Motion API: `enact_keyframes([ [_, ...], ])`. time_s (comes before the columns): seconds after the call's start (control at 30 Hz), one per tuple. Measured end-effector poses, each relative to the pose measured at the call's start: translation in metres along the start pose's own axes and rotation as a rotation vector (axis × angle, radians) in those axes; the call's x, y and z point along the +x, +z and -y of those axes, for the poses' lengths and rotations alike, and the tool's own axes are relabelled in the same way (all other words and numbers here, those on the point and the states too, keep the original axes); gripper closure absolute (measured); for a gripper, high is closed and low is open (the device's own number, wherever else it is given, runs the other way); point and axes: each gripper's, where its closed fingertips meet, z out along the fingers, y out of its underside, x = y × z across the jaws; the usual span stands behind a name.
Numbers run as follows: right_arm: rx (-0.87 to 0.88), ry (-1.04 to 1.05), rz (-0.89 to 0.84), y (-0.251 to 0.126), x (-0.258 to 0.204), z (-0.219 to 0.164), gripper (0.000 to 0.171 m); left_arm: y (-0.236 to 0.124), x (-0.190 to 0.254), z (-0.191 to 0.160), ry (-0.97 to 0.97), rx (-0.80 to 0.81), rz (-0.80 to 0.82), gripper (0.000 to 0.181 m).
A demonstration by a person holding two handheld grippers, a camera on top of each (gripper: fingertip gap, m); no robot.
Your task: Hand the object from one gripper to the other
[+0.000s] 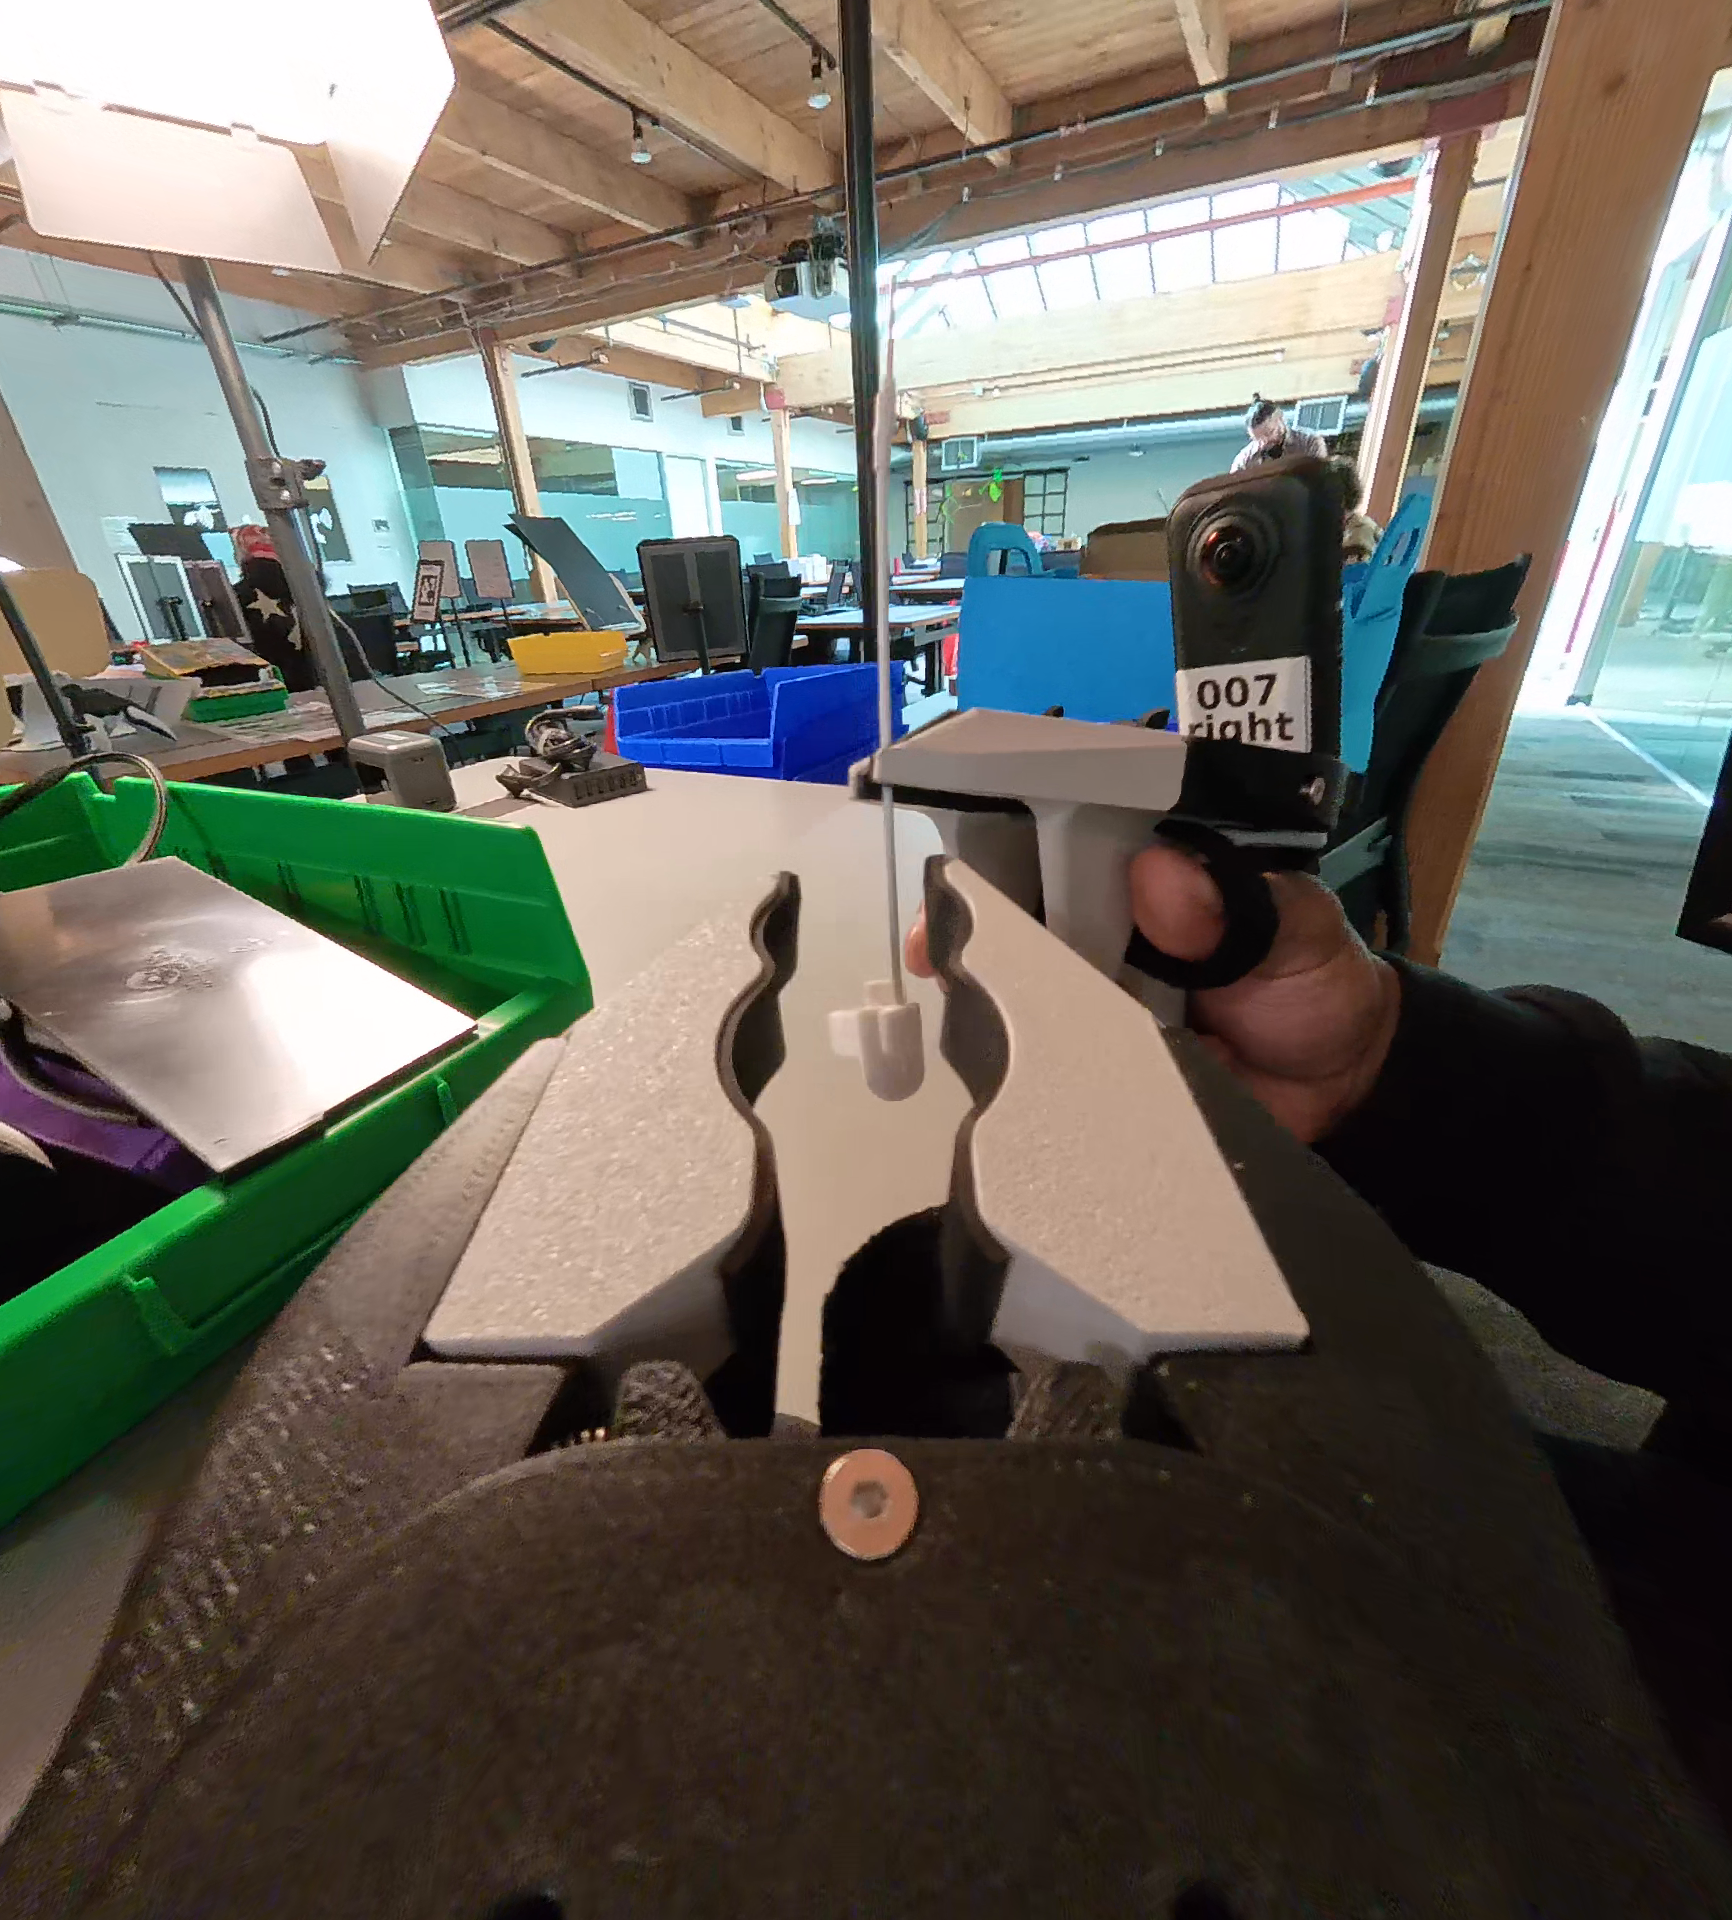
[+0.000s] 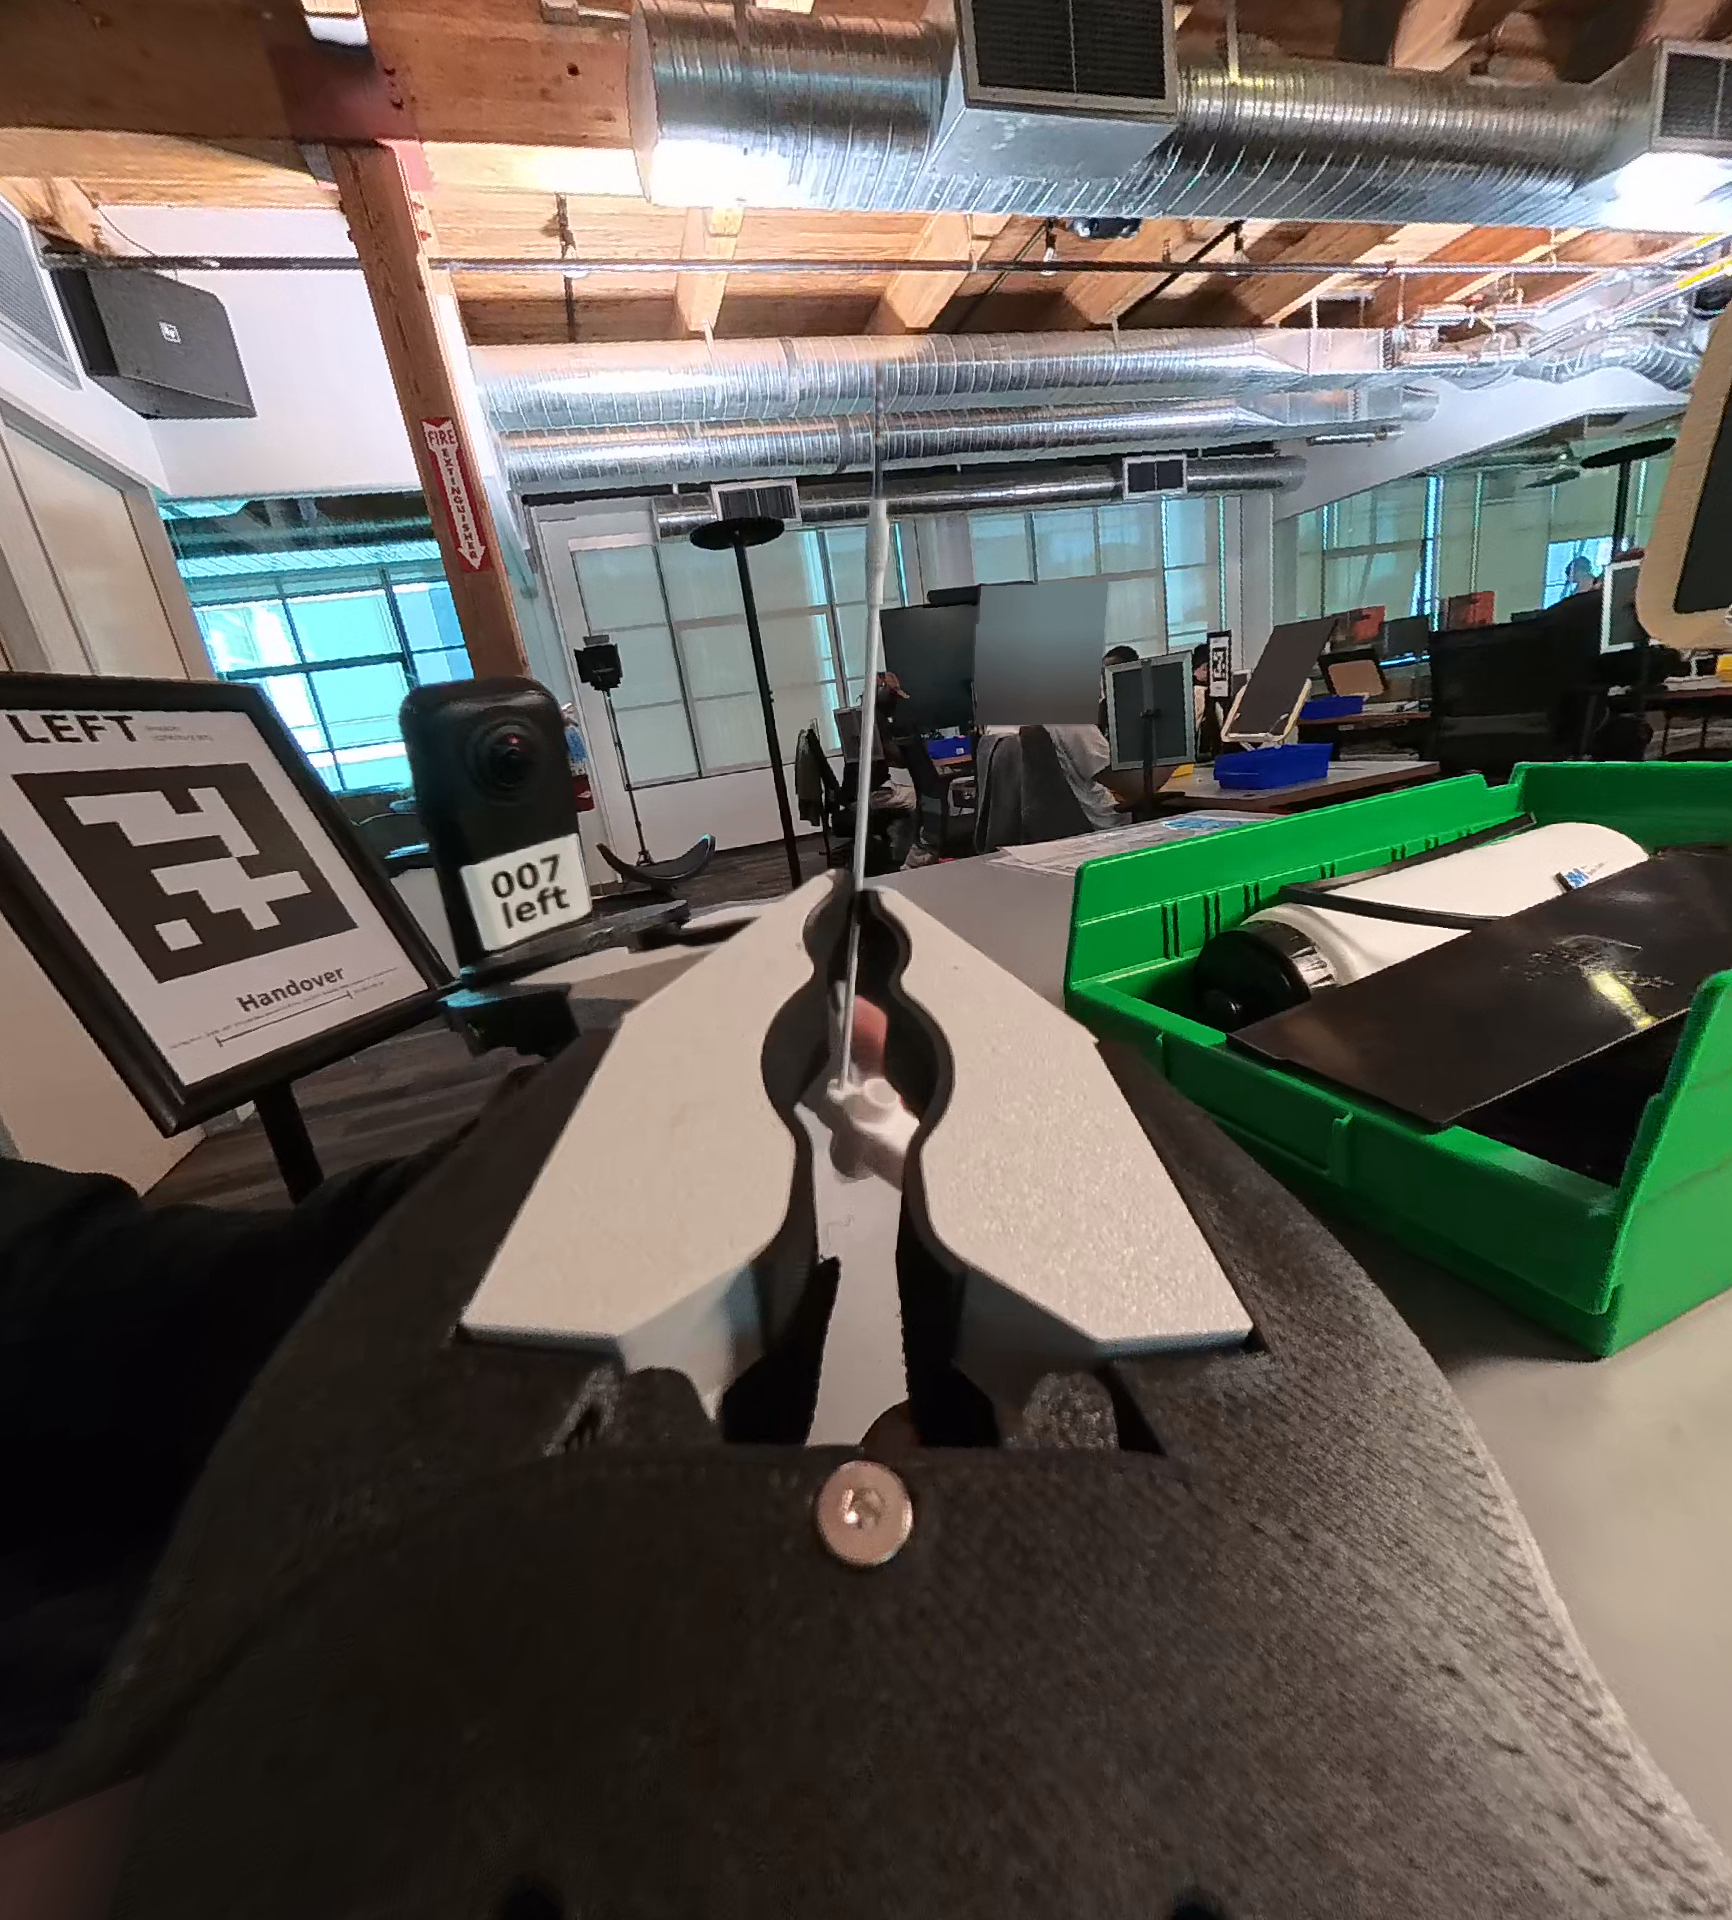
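Note:
A thin white cord (image 1: 888, 883) with a small white plug (image 1: 883, 1039) at its lower end hangs upright. My right gripper (image 1: 867, 777) comes in from the right, held by a hand, and pinches the cord at its fingertips. My left gripper (image 1: 864, 894) is open, and the plug hangs between its fingers without touching them. In the right wrist view my right gripper (image 2: 854, 896) is shut on the cord (image 2: 867, 727), with the plug (image 2: 867, 1117) showing through the gap below. The left gripper's camera (image 2: 498, 790) stands behind to the left.
A green bin (image 1: 488, 873) on the grey table (image 1: 685, 862) holds a dark metal sheet and a white roll; it shows at the right in the right wrist view (image 2: 1257, 1132). A blue bin (image 1: 737, 717) lies beyond. A framed marker sign (image 2: 166, 883) stands left. A wooden post (image 1: 1527, 416) stands right. Less than 4 cm separates the two grippers' tips.

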Motion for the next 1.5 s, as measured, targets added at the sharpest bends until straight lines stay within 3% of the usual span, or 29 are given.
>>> enact_keyframes([
  [0.3, -0.073, -0.061, 0.003, 0.007, -0.007, -0.011, 0.169, -0.020, -0.003, 0.024, -0.137, 0.190, -0.091, 0.155],
  [0.6, -0.184, -0.187, -0.003, 0.017, -0.018, -0.029, 0.169, -0.019, 0.002, 0.023, -0.114, 0.181, -0.109, 0.175],
  [0.73, -0.166, -0.184, 0.003, 0.016, -0.018, -0.026, 0.168, -0.018, 0.003, 0.022, -0.096, 0.167, -0.105, 0.180],
  [0.93, -0.070, -0.102, 0.069, 0.005, -0.020, -0.010, 0.152, -0.018, 0.002, 0.021, -0.037, 0.168, -0.057, 0.179],
  [1.17, 0.029, -0.028, 0.099, -0.005, -0.017, 0.005, 0.151, -0.008, 0.015, 0.009, 0.076, 0.082, -0.070, 0.179],
  [1.27, -0.001, -0.069, 0.111, -0.002, -0.023, 0.000, 0.168, -0.002, 0.022, 0.002, 0.140, 0.031, -0.067, 0.179],
  [1.43, 0.004, -0.081, 0.069, -0.001, -0.018, 0.000, 0.169, -0.006, 0.020, 0.007, 0.105, 0.067, -0.079, 0.179],
  [1.5, 0.008, -0.079, 0.056, -0.001, -0.016, 0.001, 0.169, -0.014, 0.015, 0.016, 0.058, 0.137, -0.087, 0.169],
])
